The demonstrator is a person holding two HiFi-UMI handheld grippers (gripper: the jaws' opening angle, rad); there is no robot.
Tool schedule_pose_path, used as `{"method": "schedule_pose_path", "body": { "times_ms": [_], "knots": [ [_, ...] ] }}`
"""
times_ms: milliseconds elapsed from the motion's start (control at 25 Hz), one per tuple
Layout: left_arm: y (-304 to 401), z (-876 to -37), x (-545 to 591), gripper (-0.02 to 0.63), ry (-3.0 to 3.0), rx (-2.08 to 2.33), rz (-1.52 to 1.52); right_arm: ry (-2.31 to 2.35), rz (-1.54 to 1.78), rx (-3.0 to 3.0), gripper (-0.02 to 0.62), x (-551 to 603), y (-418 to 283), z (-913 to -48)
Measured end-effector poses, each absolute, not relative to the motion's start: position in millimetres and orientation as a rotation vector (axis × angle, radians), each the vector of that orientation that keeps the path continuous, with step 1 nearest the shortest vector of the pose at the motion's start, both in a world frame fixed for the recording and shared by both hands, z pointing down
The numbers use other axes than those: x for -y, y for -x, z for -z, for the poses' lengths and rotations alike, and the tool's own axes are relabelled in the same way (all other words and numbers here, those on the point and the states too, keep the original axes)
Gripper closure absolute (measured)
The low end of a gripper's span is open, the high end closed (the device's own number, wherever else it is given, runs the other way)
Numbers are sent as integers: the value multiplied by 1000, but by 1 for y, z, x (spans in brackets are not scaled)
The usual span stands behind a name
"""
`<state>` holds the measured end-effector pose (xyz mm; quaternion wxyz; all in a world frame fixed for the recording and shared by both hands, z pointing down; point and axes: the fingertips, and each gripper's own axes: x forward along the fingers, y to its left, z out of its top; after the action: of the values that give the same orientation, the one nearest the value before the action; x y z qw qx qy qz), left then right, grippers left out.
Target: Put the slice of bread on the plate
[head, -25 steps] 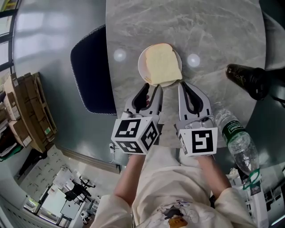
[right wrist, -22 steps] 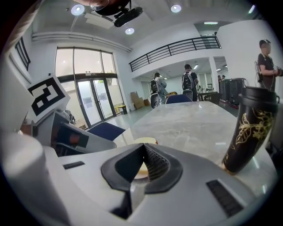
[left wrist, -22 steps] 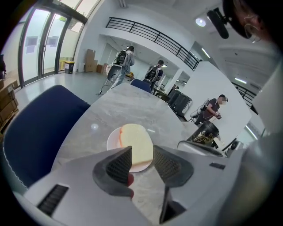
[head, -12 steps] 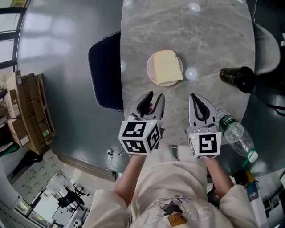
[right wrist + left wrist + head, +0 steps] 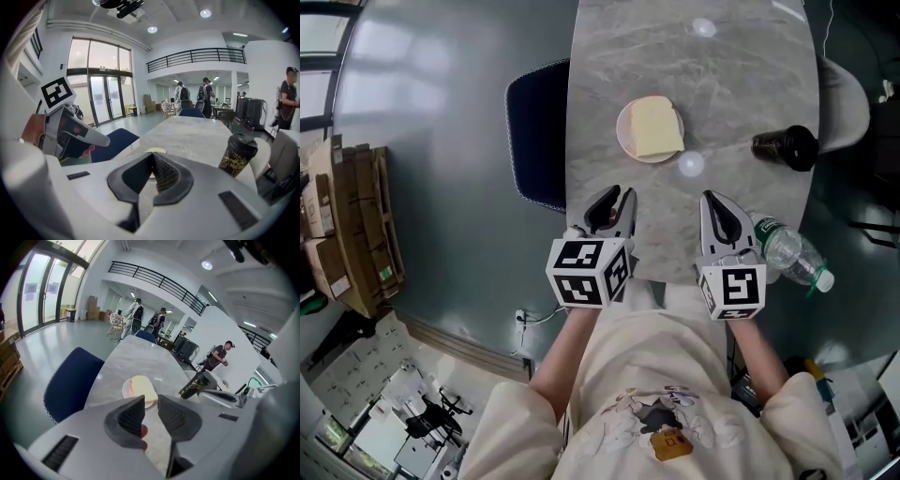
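Observation:
The pale slice of bread (image 5: pixel 656 127) lies flat on the small white plate (image 5: pixel 623 131) on the marble table; in the left gripper view the bread (image 5: pixel 143 388) shows just beyond the jaws. My left gripper (image 5: pixel 613 197) hovers near the table's front edge, well short of the plate. Its jaws have just been closing and still stand apart, with nothing between them. My right gripper (image 5: pixel 714 201) hangs level with it to the right. The right gripper (image 5: pixel 152 155) has its tips together and holds nothing.
A dark paper cup (image 5: pixel 782 147) stands right of the plate. A clear water bottle (image 5: pixel 791 253) lies at the table's front right corner, beside my right gripper. A blue chair (image 5: pixel 536 131) stands against the table's left side. People stand far off in the hall.
Both grippers have drawn back from the plate toward the table's front edge and risen. The left jaws have narrowed. The bread has stayed on the plate.

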<state>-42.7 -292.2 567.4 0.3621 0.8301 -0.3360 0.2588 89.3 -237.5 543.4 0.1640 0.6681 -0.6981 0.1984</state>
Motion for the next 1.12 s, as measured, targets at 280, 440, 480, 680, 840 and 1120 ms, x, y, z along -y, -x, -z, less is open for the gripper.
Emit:
{"method": "schedule_pose_path", "body": {
  "times_ms": [280, 440, 480, 680, 840, 1120],
  "knots": [
    [51, -554, 272, 595, -2164, 855, -648, -1923, -559, 1997, 591, 226, -88, -522],
    [53, -539, 253, 595, -2184, 862, -644, -1912, -559, 2030, 591, 215, -85, -509],
    [55, -537, 247, 595, -2186, 877, -643, -1906, -557, 2045, 591, 211, -84, -505],
    [68, -524, 199, 595, -2156, 942, -592, -1856, -525, 2116, 591, 164, -75, -495],
    [70, -504, 151, 595, -2143, 996, -508, -1812, -479, 2193, 591, 123, -61, -478],
    [28, -493, 37, 595, -2179, 967, -531, -1849, -469, 2260, 591, 25, -81, -445]
  ]
}}
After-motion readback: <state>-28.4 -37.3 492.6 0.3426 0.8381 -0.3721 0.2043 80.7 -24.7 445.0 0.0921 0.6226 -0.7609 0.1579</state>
